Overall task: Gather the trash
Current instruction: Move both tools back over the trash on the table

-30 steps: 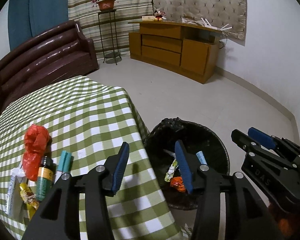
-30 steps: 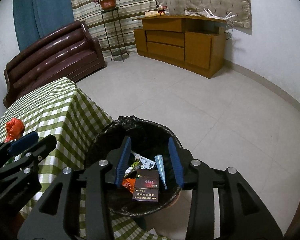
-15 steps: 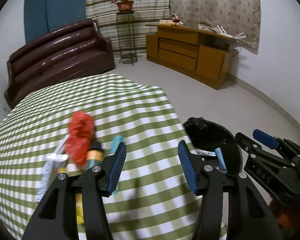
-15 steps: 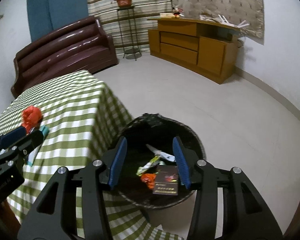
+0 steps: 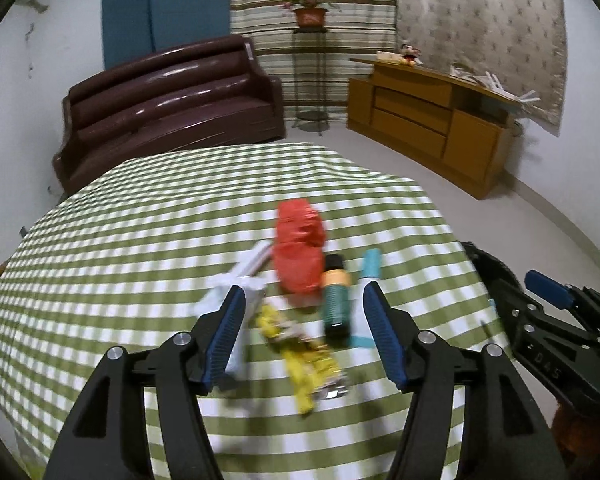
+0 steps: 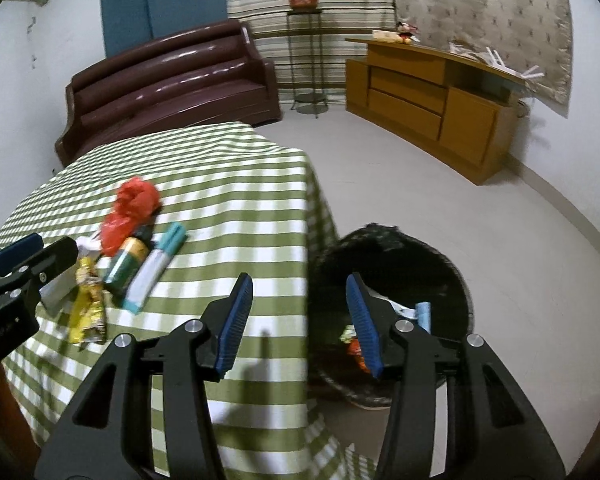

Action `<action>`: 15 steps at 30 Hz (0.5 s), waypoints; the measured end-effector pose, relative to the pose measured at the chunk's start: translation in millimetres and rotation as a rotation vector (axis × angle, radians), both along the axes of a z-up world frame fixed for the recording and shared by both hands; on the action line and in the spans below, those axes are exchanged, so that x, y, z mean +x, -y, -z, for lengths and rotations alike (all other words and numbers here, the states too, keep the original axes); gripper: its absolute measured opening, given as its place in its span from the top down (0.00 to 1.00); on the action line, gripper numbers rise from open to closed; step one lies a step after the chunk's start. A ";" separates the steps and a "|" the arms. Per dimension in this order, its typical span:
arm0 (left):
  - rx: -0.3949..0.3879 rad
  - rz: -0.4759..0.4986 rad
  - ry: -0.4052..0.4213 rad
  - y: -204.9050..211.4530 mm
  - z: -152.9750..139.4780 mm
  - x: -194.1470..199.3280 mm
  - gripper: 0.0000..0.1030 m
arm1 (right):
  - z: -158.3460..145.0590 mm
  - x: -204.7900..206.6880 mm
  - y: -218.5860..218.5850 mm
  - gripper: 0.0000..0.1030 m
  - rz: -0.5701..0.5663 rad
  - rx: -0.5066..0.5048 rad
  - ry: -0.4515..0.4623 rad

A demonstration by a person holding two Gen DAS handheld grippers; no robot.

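Left wrist view shows my left hand-held gripper with its jaws wide apart and holding nothing, hovering over the trash on the green-checked bench. Between the blue pads lie a yellow wrapper and a dark bottle with an orange and green label, its print too blurred to read. Just beyond sits a crumpled red bag, with a white packet to its left and a teal-and-white tube to the right of the bottle. My right hand-held gripper, also spread apart and empty, hangs over the bench edge beside the black bin on the floor, which holds some scraps. On its body in the left wrist view I read "D45", or possibly "DAS".
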State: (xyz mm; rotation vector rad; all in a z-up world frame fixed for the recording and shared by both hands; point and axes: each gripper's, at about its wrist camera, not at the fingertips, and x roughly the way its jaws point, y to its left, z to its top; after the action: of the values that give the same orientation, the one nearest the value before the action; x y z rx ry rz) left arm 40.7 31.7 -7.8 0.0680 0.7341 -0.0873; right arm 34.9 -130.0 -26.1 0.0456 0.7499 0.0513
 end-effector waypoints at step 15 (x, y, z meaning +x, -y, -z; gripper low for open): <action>-0.027 -0.053 -0.105 -45.1 34.8 6.4 0.43 | 0.3 0.7 -45.2 0.53 -0.072 -0.011 -0.022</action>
State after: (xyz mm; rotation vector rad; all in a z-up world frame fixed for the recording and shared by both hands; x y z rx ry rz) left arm 47.1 76.9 -42.6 0.0184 0.8391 -0.0509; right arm 35.6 -84.9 -26.3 0.0088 0.7732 0.1152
